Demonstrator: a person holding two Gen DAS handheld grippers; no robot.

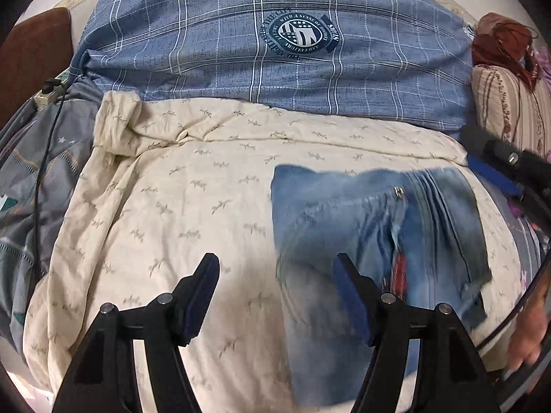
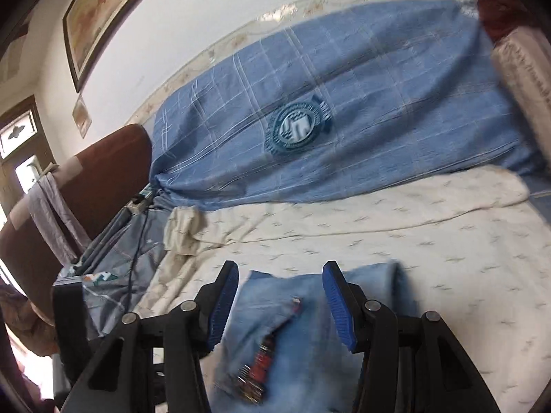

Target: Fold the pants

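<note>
Items: one power strip (image 1: 51, 89) at bed's left edge, one cream sheet (image 1: 165, 206), one plaid pillow (image 1: 261, 51) at far edge, one folded jeans (image 1: 372, 237) toward right edge | left gripper (image 1: 277, 296) spread wide, empty | right gripper (image 2: 280, 304) spread wide above jeans, empty | framed picture (image 2: 113, 10) in right wrist view only

The left gripper (image 1: 277, 296) is hovering with its jaws standing apart and nothing between them — folded blue jeans (image 1: 372, 241) are lying on the cream sheet (image 1: 172, 206) below, its right finger overlapping the denim's edge.
</note>
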